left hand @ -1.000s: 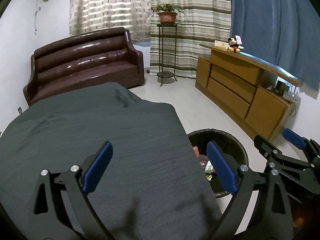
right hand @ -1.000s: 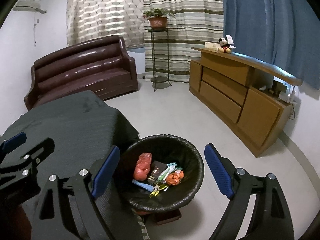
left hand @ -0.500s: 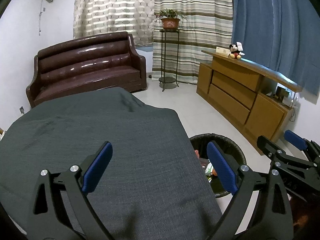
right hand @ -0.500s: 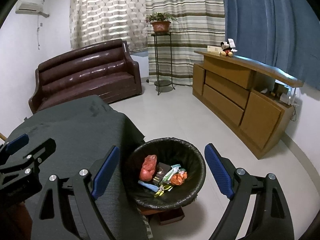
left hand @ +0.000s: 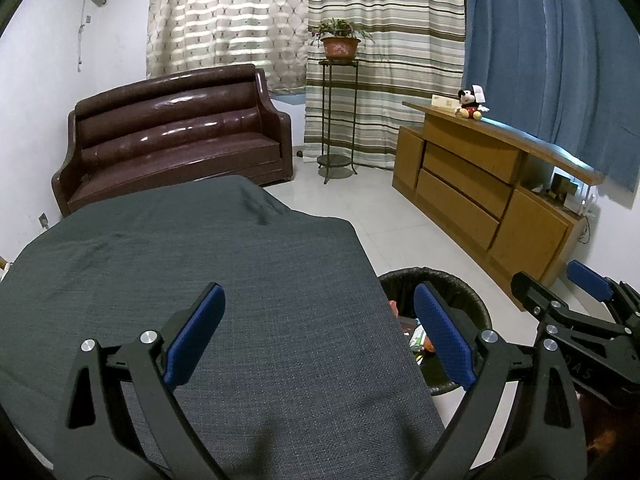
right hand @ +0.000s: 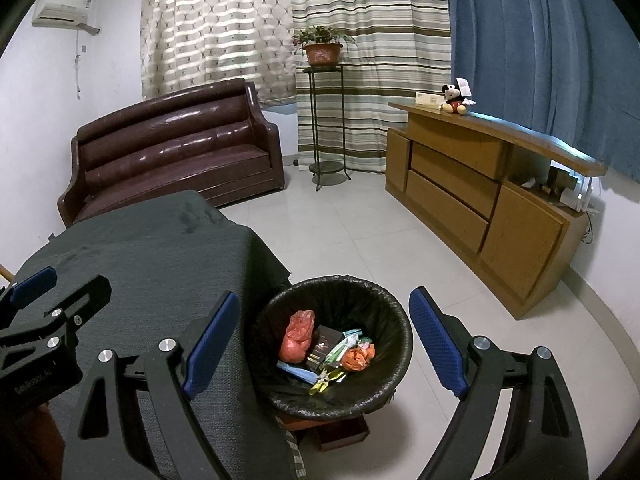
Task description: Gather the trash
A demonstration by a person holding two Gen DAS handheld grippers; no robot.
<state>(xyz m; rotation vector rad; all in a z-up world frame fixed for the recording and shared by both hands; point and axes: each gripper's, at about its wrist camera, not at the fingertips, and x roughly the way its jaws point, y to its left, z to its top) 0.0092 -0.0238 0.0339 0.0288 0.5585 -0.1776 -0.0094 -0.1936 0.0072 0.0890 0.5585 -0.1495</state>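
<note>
Trash (right hand: pixel 326 354) fills the black-lined bin (right hand: pixel 394 312) on the floor just beside the grey-covered table (left hand: pixel 192 264): a red bag, a dark box, wrappers. My right gripper (right hand: pixel 324 336) hangs above that bin, jaws spread wide and holding nothing. My left gripper (left hand: pixel 318 334) hovers over the table's bare cloth, likewise spread and empty. No litter shows on the cloth, so the collecting looks about finished. To close well, I judge it wise to scan the tabletop and floor near the bin before lifting away.
</note>
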